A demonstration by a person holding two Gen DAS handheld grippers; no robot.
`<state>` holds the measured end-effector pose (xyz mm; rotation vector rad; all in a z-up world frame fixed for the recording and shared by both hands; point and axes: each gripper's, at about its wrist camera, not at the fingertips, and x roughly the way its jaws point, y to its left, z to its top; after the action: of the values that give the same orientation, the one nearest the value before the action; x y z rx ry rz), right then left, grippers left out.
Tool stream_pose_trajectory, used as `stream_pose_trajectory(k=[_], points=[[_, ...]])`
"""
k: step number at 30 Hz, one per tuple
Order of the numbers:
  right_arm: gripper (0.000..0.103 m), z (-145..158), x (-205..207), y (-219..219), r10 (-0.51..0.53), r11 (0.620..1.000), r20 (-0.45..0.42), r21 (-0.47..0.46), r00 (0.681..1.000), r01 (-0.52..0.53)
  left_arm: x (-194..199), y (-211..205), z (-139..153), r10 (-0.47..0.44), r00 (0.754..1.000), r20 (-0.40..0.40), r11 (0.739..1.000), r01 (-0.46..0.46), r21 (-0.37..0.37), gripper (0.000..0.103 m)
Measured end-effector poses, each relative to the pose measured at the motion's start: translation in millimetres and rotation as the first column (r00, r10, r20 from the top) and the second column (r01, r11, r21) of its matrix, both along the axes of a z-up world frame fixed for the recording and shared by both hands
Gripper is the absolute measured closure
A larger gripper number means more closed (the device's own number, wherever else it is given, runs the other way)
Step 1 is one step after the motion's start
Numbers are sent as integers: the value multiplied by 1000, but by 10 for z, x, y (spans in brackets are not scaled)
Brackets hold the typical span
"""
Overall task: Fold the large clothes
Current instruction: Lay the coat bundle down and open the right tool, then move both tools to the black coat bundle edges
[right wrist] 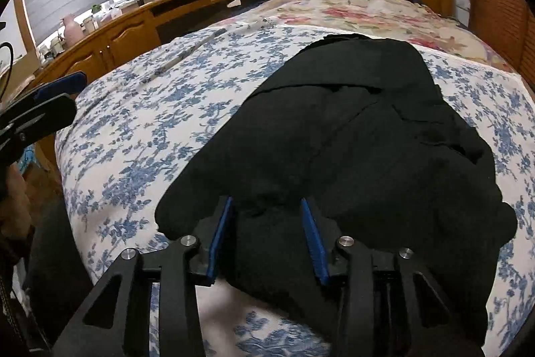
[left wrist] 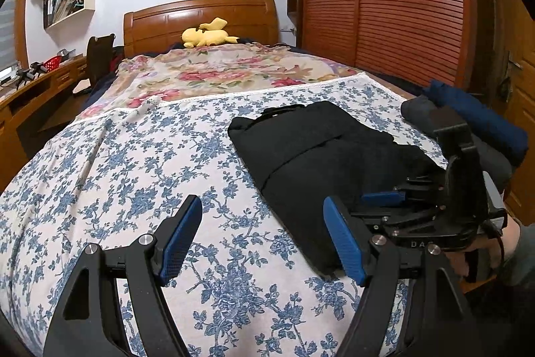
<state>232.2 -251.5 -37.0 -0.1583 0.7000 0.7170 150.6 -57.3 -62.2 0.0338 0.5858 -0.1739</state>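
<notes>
A black garment (right wrist: 351, 136) is laid on the blue-flowered bedsheet (left wrist: 140, 176), on the right half of the bed as seen from the left wrist view, near the bed's foot. It appears already folded in part: the sides are turned inward, so that a long, roughly rectangular strip is formed, with a straight seam or fold edge running along its length. The far end is neat and squared. The near end is rumpled and bunched, with soft ridges. By this judgement the lengthwise folds are done and the crosswise folding remains.

The cloth is matte, thick and soft, perhaps fleece or knit, and it sags loosely at the near hem. The sheet beneath is thin cotton-like fabric, lightly creased. Beyond it a rose-patterned cover (left wrist: 214, 72) is spread, and a yellow plush toy (left wrist: 207, 35) is set by the wooden headboard. A dark blue and grey bundle of cloth (left wrist: 468, 119) is kept at the bed's right edge.

The left tongs (left wrist: 264, 240) are held wide apart over the sheet, with nothing between them. The right tongs (right wrist: 267, 236) are set at a middling gap astride the near hem of the garment; whether the blue ribbed pads (right wrist: 314, 236) press the cloth cannot be told.
</notes>
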Motion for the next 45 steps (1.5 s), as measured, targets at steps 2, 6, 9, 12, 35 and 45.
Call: stream_pose_trajectory(k=[2,6,9,12,35,45], points=[[61,55,3,-26,11,1000,-1,1,1000,-11,3,18,-11,5,1000,-10,1000,-5,-2,27],[61,186,-20,-206,20,999,25,35,999,-21,3,36,-33,-1,999,-34,1000,1,2,27],[61,350,-107,-421,-23,999,94,46,995,18,-9,33,-44,-15,999,-39,1000,15,-4,27],[61,457,-141,-639,-65,997,139,39,988,60,-8,12,-61,-24,999,-40,1000,24,-5,27],[42,357,113,-1075,-295,955,45,60,955,292,939,-153,-343,-100,994,-51,993,97,-61,27],[41,314,114,-1034,-311,950,42,50,949,309,1179,-128,-643,-123,988,-89,990,115,-88,27]])
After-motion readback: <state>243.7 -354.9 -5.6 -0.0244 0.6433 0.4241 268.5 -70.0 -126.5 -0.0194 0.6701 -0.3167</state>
